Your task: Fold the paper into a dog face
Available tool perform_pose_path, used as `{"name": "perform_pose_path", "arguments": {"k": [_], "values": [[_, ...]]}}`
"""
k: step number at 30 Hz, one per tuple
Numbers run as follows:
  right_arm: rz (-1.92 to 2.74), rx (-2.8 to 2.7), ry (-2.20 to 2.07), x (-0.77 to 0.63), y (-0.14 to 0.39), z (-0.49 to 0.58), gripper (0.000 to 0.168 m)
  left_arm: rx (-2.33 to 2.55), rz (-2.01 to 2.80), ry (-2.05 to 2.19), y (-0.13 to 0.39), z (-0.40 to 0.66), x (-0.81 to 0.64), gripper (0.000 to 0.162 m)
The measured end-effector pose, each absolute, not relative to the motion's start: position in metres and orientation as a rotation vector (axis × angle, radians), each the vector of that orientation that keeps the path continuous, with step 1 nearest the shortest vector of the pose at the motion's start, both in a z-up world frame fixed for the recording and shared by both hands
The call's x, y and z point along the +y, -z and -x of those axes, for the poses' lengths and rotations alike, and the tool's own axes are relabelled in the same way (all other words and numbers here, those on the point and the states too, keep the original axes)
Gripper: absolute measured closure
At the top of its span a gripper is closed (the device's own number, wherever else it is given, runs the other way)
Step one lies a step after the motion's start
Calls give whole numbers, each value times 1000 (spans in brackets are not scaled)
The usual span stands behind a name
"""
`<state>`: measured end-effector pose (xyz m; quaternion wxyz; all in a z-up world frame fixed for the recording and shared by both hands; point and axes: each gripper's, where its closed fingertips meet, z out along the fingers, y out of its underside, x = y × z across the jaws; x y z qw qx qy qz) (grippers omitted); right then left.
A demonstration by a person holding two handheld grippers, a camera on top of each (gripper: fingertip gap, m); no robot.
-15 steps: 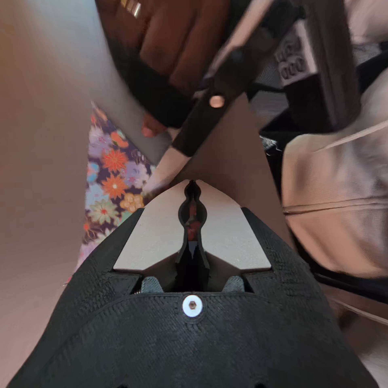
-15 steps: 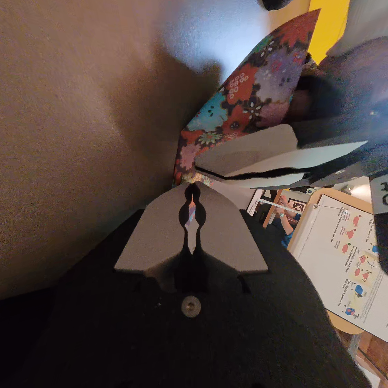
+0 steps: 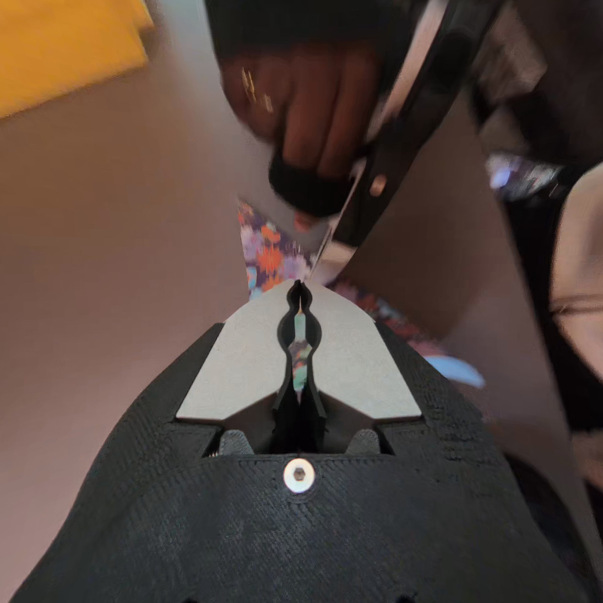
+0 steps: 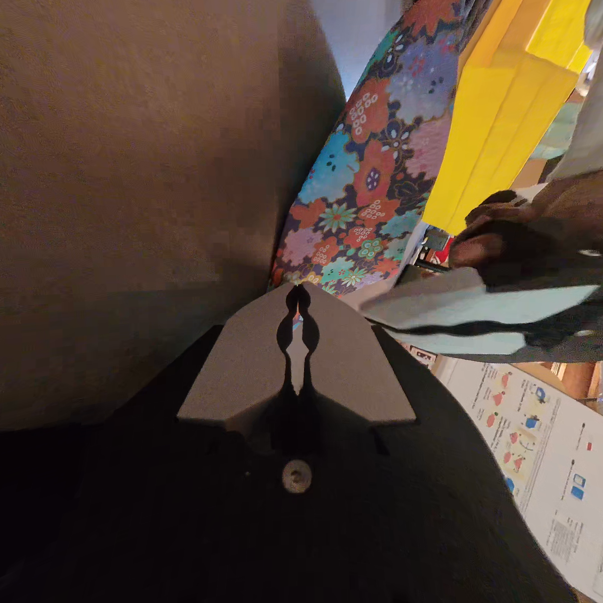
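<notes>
L gripper: pale fingers closed tip to tip, clamped on the floral paper. Patterned sheet shows through the slot btwn the fingers and fans out past the tips toward 12 and 3 o'clock. Left wrist view is motion-blurred.

R gripper: fingers pressed together at the tips, pinching the lower edge of the same paper. In right wrist view the sheet rises from the tips toward 1 o'clock, patterned side to camera, held off the brown table.

Cross-views: R gripper appears at 12–1 o'clock in left wrist view, tips just beside the L tips, w/ the person's hand on its grip. L gripper enters right wrist view from 3 o'clock, fingers together, tips near the R tips at the paper's lower edge.

Other items: yellow sheets at 1–2 o'clock behind the paper; instruction sheet at 4 o'clock; yellow sheet at 10–11 o'clock in left wrist view.
</notes>
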<state>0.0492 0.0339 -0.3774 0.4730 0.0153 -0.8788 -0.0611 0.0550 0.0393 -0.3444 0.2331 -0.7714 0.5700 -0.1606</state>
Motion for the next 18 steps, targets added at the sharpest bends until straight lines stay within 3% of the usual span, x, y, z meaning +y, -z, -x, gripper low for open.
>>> {"name": "perform_pose_path", "arguments": {"k": [4, 10, 18], "values": [[-126, -2173, 142, 41, 378, -47, 168, 1751, 2205, 389, 383, -30, 35, 162], [-199, -2181, 113, 47, 378, -44, 168, 1709, 2165, 424, 386, -21, 41, 162], [145, -2148, 23, 11, 367, -39, 168, 1631, 2147, 456, 386, -20, 41, 162]]}}
